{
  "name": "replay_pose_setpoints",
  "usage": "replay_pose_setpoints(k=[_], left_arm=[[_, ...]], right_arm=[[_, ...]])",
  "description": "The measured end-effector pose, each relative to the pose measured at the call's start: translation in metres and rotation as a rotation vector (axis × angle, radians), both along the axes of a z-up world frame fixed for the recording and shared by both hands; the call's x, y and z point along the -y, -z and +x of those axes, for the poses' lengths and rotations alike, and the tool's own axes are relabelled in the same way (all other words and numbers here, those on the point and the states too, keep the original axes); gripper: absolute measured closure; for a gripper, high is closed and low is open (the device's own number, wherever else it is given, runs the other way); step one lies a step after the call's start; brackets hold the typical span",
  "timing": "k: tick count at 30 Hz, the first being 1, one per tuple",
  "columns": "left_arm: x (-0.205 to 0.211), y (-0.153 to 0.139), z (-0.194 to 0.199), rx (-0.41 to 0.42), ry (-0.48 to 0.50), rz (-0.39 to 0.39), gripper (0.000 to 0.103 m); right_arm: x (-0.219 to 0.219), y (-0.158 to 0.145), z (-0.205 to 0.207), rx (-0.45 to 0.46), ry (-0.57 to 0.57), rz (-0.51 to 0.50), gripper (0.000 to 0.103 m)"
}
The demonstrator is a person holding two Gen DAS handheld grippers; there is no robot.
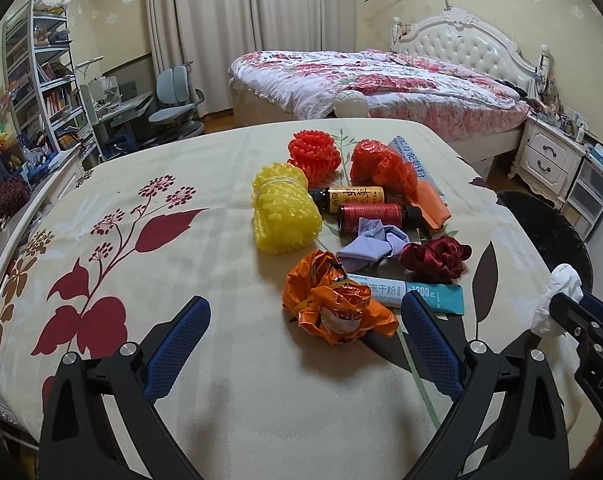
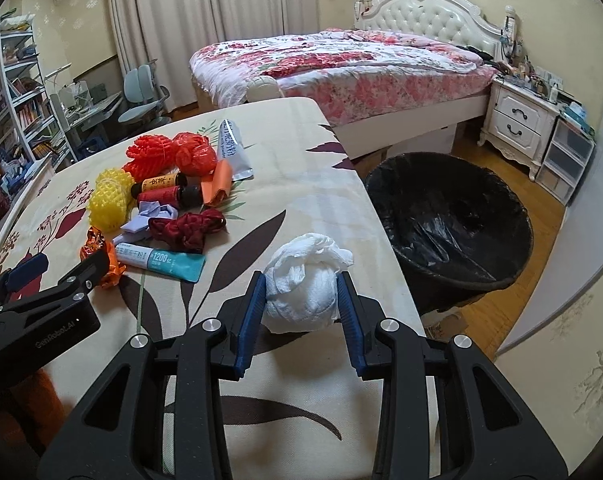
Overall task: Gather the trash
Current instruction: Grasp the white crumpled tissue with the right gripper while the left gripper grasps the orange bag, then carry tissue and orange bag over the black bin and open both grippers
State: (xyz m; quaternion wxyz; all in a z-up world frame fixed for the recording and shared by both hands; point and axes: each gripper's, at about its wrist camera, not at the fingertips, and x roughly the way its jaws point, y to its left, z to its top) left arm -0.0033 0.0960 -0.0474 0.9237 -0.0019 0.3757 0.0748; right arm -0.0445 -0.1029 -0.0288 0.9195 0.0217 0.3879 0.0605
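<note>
The white tissue wad (image 2: pixel 303 280) looked like soft, crumpled matt paper. The fingers (image 2: pixel 248 320) wore blue, finely textured rubbery pads on matt black plastic frames with shiny metal screws. The desk (image 1: pixel 221 380) lay under smooth printed cloth. The bin liner (image 2: pixel 453 224) was glossy black plastic; the orange wrapper (image 1: pixel 333 304) shone like crinkled foil.

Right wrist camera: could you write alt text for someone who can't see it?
The right gripper is shut on a crumpled white tissue wad above a flowered table, beside a black-lined trash bin on the floor. More trash lies at left, near the open left gripper.
</note>
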Motion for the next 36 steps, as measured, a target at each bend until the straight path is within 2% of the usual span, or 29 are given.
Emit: replay_pose_setpoints(k=[1, 2, 3, 5, 7, 8, 14, 21, 28, 36], left_arm=[[0.000, 0.003, 0.002, -0.011, 0.001, -0.006, 0.020], [0.000, 0.005, 0.004, -0.021, 0.003, -0.007, 0.026], [0.000, 0.008, 0.006, -0.036, 0.009, -0.003, 0.037], [-0.001, 0.012, 0.006, -0.054, 0.018, -0.006, 0.042], [-0.001, 0.014, 0.004, -0.057, 0.032, -0.016, 0.058], [-0.002, 0.013, 0.003, -0.057, 0.040, -0.020, 0.062], [-0.009, 0.011, -0.007, -0.043, 0.047, -0.035, 0.066], [-0.011, -0.013, -0.017, 0.010, 0.063, -0.064, 0.067], [0.021, -0.037, -0.005, 0.066, 0.150, -0.069, 0.067], [0.084, -0.041, 0.032, 0.086, 0.266, -0.083, 0.067]], right_arm=[[0.001, 0.001, 0.001, -0.001, 0.001, 0.003, 0.067], [0.002, 0.002, 0.001, -0.002, 0.000, 0.004, 0.067], [0.002, 0.003, 0.002, -0.003, 0.000, 0.007, 0.067], [0.002, 0.004, 0.001, -0.005, -0.004, 0.011, 0.067], [0.001, 0.006, 0.001, -0.006, -0.006, 0.013, 0.067], [0.000, 0.007, 0.001, -0.007, -0.008, 0.013, 0.067], [-0.002, 0.007, 0.000, -0.003, -0.015, 0.011, 0.067], [0.002, -0.002, -0.002, 0.025, -0.011, 0.002, 0.067], [0.025, -0.020, 0.006, 0.094, 0.030, -0.033, 0.067], [0.070, -0.028, 0.030, 0.133, 0.102, -0.080, 0.067]])
